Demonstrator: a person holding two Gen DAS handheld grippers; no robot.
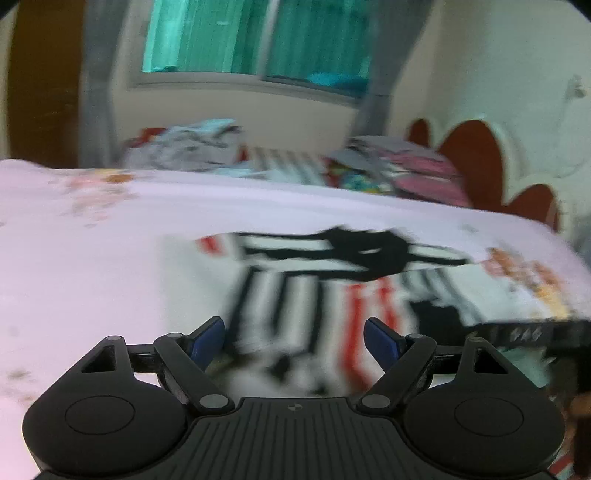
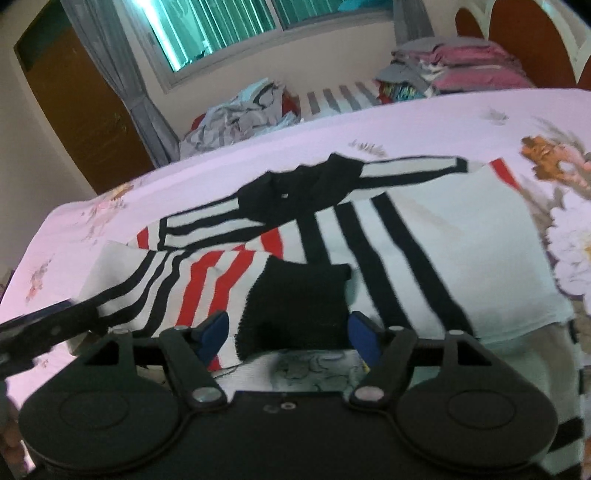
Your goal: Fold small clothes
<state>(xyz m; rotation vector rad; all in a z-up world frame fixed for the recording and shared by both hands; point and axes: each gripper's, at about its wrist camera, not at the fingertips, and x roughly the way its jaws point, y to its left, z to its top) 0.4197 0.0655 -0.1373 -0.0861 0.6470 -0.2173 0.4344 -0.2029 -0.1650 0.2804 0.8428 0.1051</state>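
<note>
Striped sweater [image 2: 369, 236] lies flat; left gripper [image 1: 293, 338] and right gripper [image 2: 288, 332] angle downward, fingers spread, empty.

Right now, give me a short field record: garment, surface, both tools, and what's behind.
garment: striped sweater, white with black and red stripes, black cuff folded over it
surface: pink floral bedsheet
left tool: open, nothing between the pads, picture blurred
right tool: open, pads either side of the cuff, not pressing
background: clothes piles by the window
</note>
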